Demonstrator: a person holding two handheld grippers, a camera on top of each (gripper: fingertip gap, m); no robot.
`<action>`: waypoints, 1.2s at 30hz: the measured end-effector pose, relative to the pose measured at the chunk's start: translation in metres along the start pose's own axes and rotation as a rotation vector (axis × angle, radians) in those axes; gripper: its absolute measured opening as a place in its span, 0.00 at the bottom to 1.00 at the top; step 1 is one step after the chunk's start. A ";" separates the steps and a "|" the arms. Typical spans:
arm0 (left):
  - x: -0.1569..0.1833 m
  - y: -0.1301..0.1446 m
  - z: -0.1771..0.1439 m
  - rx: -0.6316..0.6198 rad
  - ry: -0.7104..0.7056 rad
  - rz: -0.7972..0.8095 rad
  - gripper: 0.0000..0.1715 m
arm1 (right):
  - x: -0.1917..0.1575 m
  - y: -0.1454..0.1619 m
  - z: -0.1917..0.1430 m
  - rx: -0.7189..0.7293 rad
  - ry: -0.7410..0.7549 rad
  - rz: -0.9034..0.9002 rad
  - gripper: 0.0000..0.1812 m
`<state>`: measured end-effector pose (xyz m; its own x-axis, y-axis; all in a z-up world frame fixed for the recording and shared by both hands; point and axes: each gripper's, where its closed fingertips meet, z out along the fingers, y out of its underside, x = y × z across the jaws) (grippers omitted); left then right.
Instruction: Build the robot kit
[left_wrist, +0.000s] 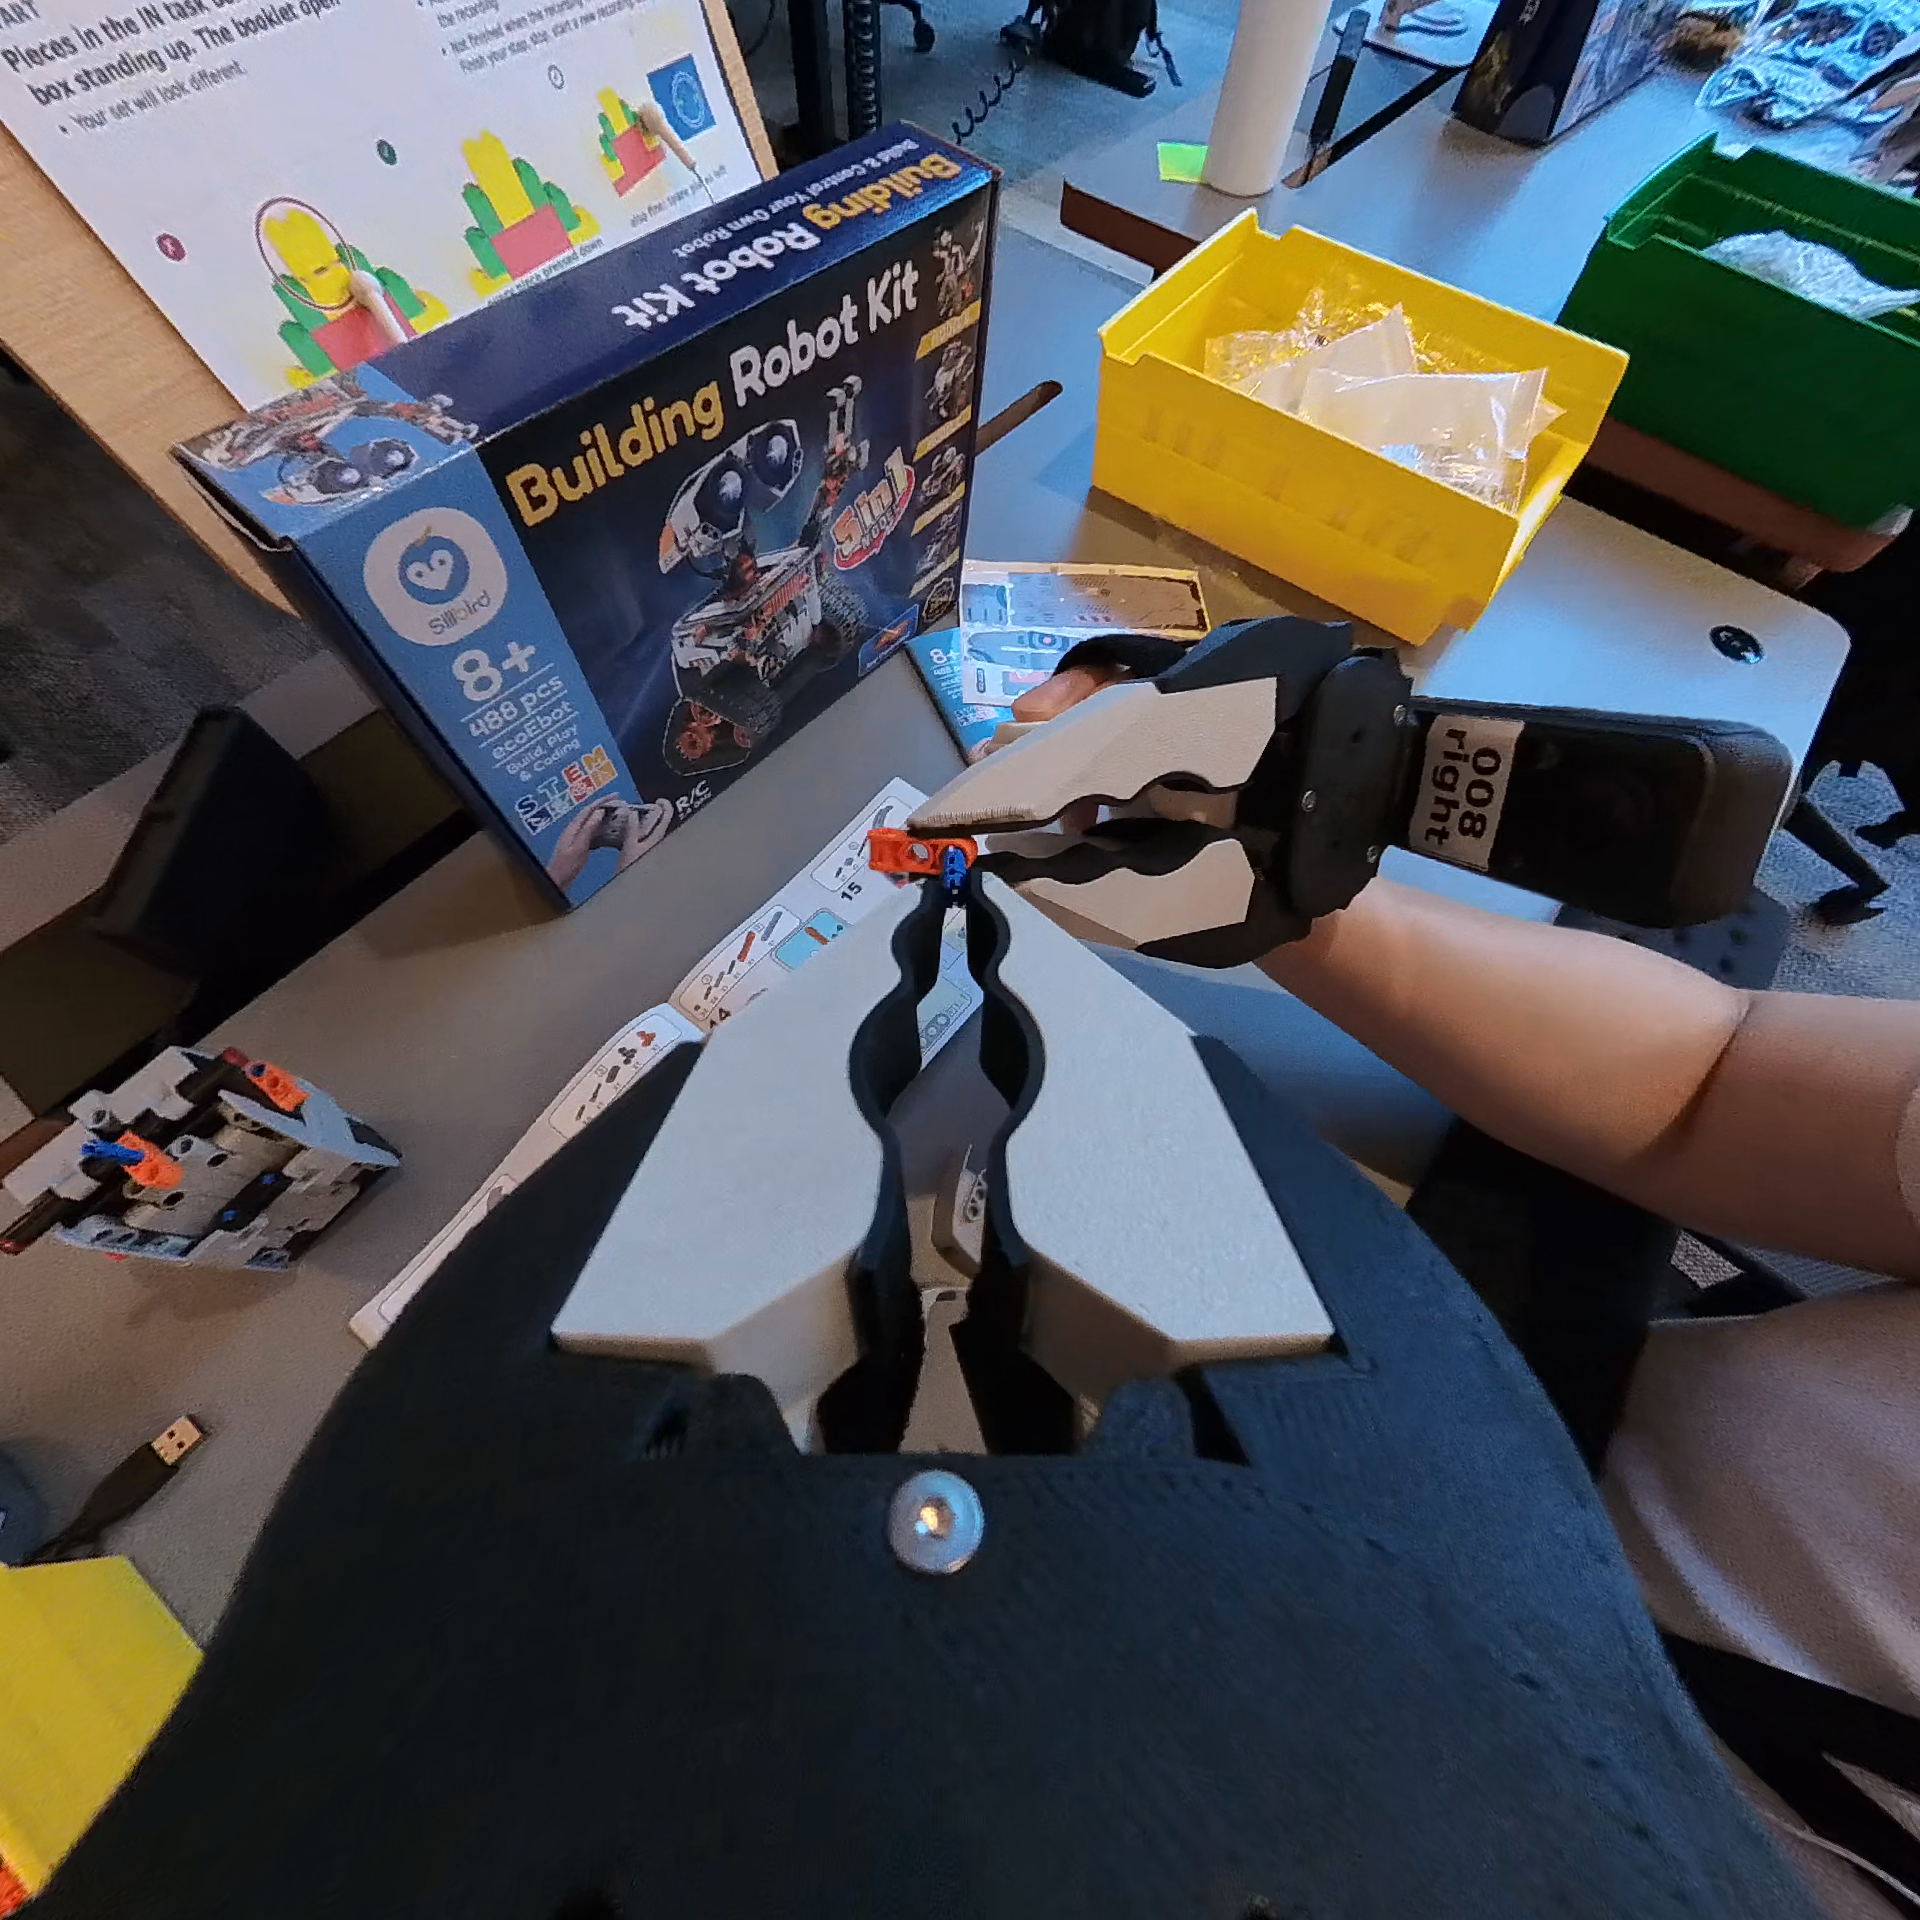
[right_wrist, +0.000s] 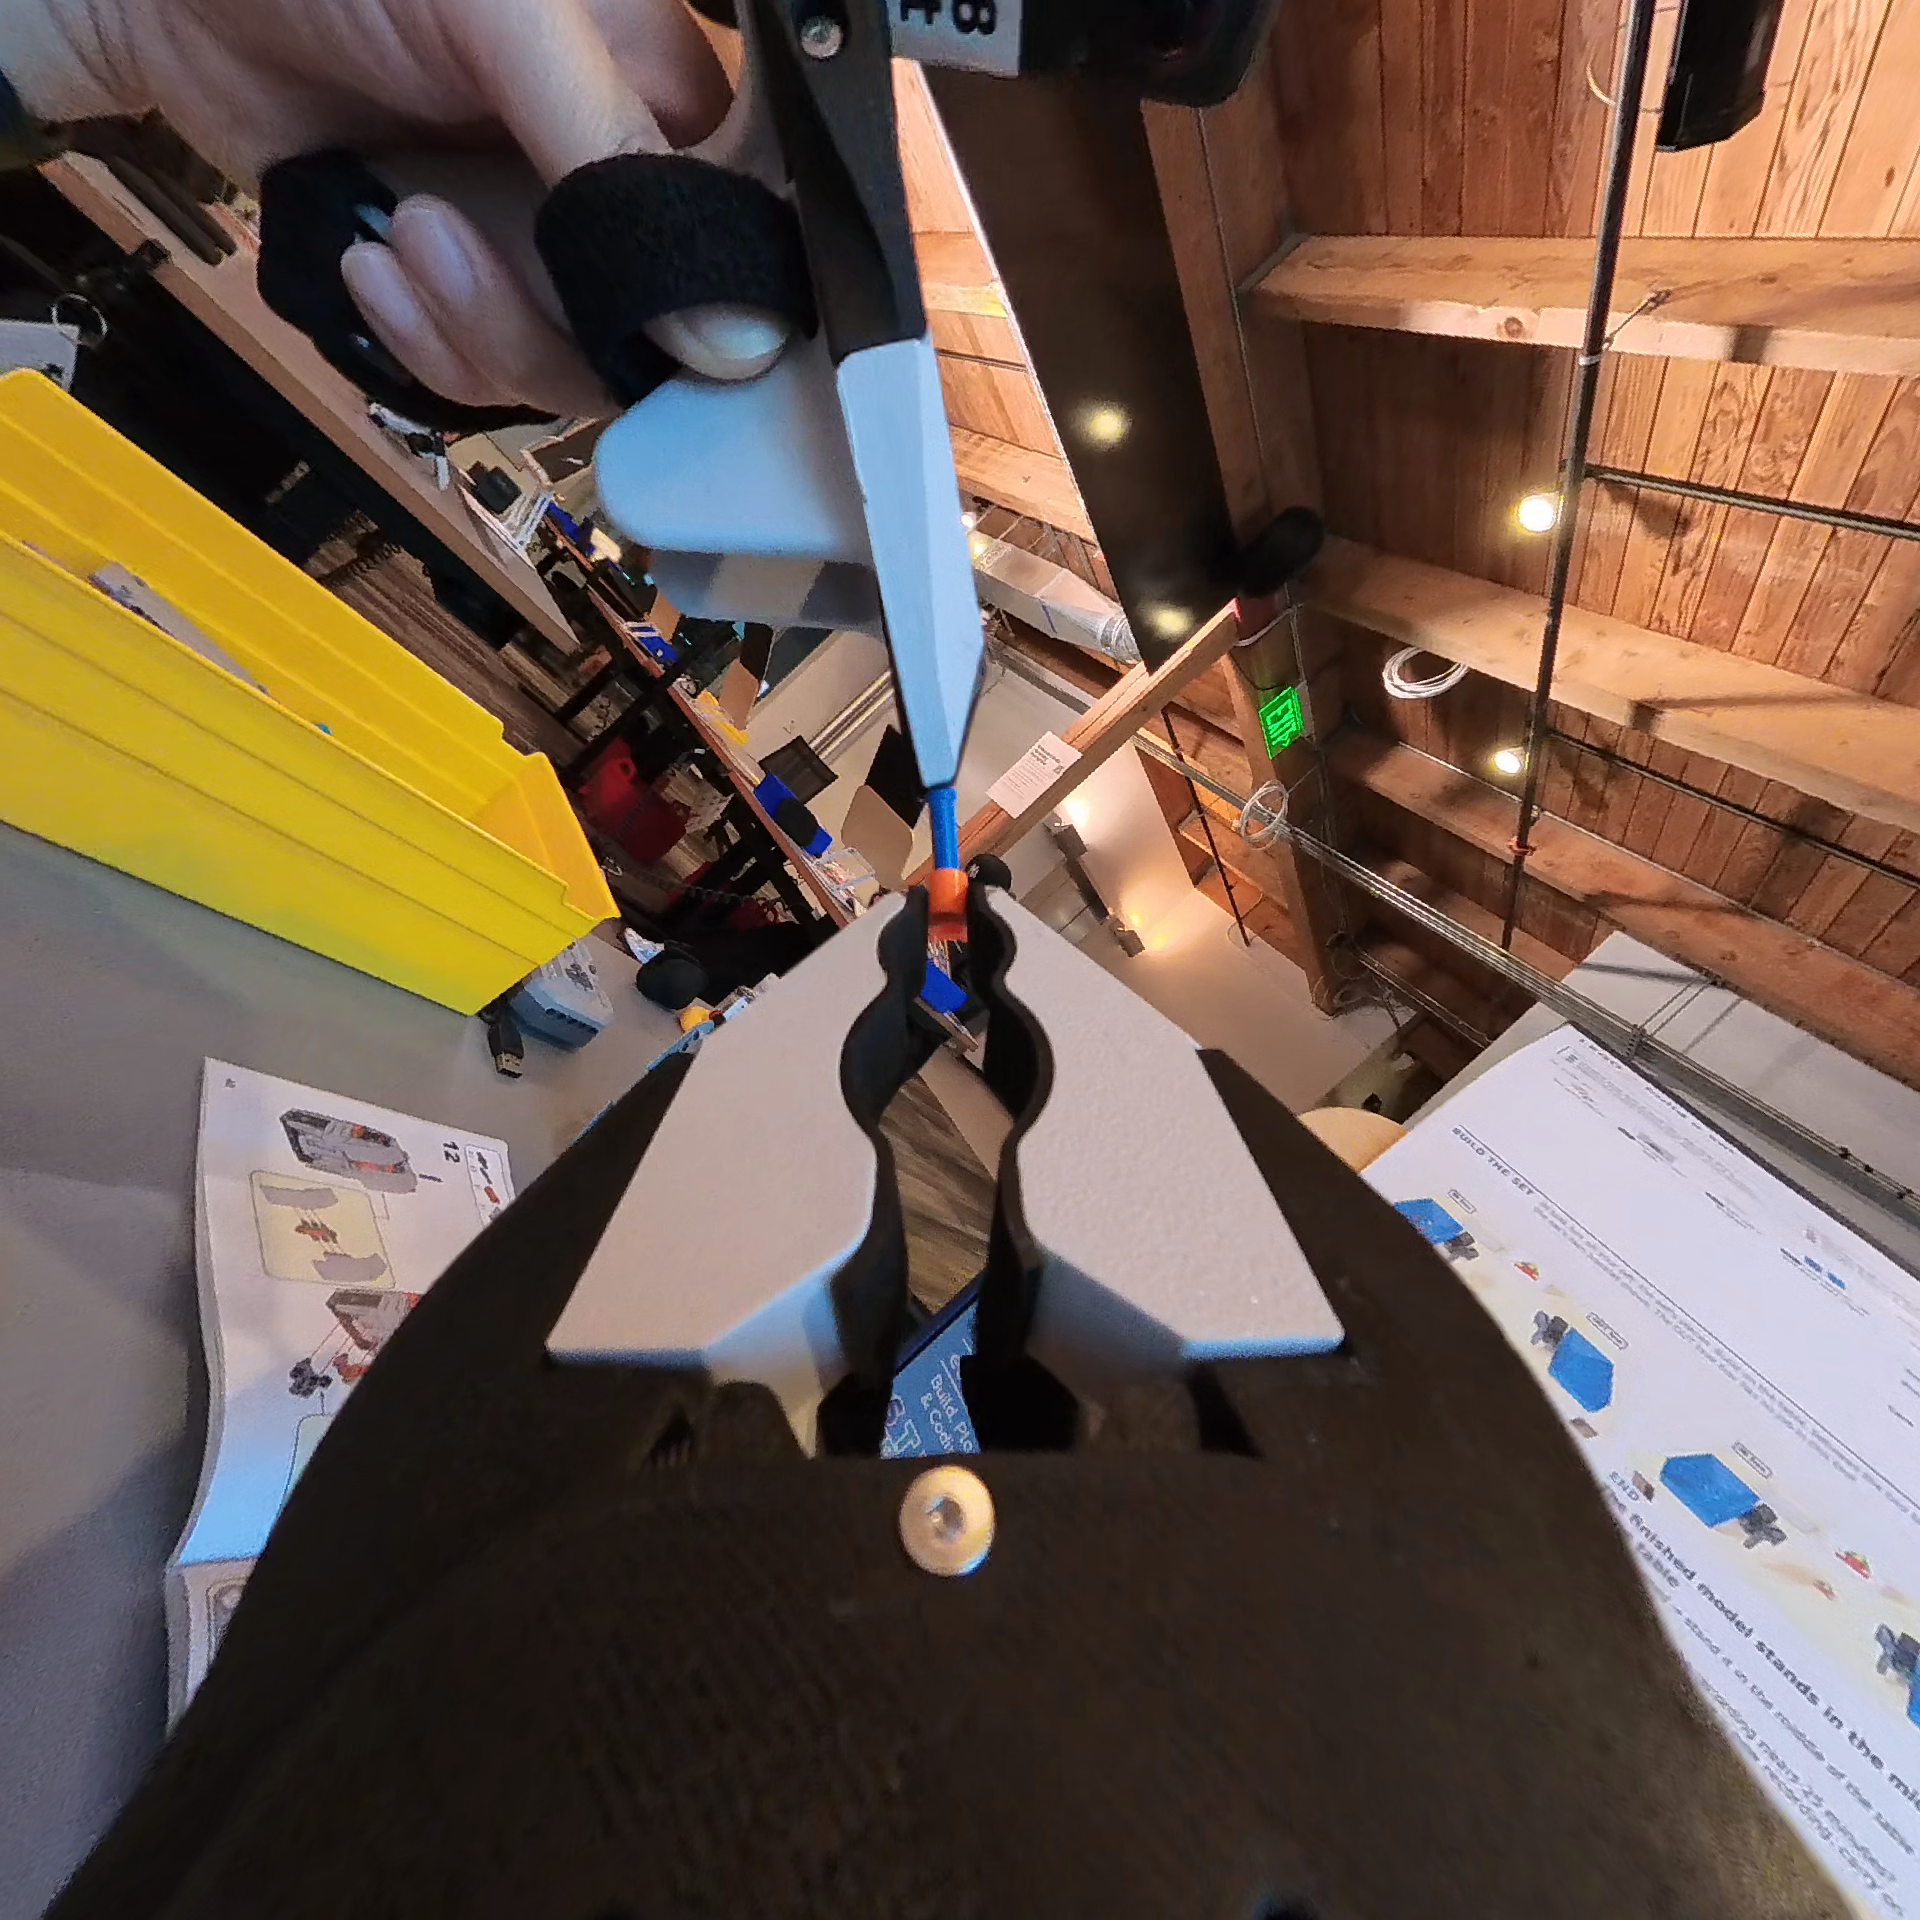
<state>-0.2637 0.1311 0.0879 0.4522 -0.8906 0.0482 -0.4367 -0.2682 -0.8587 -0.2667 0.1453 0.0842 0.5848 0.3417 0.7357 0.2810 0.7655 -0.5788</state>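
Left wrist view: I see my left gripper (left_wrist: 954, 883) with its jaws drawn nearly together at the tips, pinching a small blue pin (left_wrist: 954, 868). The pin sits in an orange connector piece (left_wrist: 906, 852), which my right gripper (left_wrist: 961, 831) clamps from the right, jaws almost closed on it. Both pieces are held in the air above the grey table (left_wrist: 416, 1018), over an open instruction booklet (left_wrist: 665, 1049). Behind them stands a blue kit box (left_wrist: 644, 499), upright and tilted back against a printed poster board (left_wrist: 343, 156). A partly built grey model (left_wrist: 197, 1164) with orange and blue parts lies at the left, well apart from the grippers. A yellow bin (left_wrist: 1340, 436) holding clear plastic bags sits at the upper right, with a green bin (left_wrist: 1766, 312) beyond it. A black USB plug (left_wrist: 171, 1444) lies near the lower left edge. Right wrist view: the right gripper's (right_wrist: 948, 914) jaws are nearly shut on the orange connector (right_wrist: 948, 896), and the blue pin (right_wrist: 943, 821) rises from it into the tip of the left gripper (right_wrist: 940, 774), which comes down from the top of the frame with the person's hand (right_wrist: 499, 239) on it. I cannot tell how deep the pin sits in the connector. Stacked yellow bins (right_wrist: 260, 758) stand at the left on the table.
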 end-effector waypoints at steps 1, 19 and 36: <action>0.000 0.001 0.001 -0.004 0.000 -0.001 0.02 | 0.000 0.001 0.000 -0.006 -0.005 -0.002 0.03; 0.007 -0.003 0.005 0.079 0.438 -0.196 0.01 | 0.011 -0.002 0.011 -0.306 -0.201 0.149 0.03; -0.008 0.060 0.029 -0.257 0.301 -0.060 0.01 | -0.044 0.036 -0.050 -0.583 -0.696 0.262 0.04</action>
<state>-0.2710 0.1326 0.0217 0.2517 -0.9281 0.2742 -0.6143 -0.3722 -0.6958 -0.2442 0.1307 0.0140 0.1505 0.8572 0.4926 0.6515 0.2888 -0.7016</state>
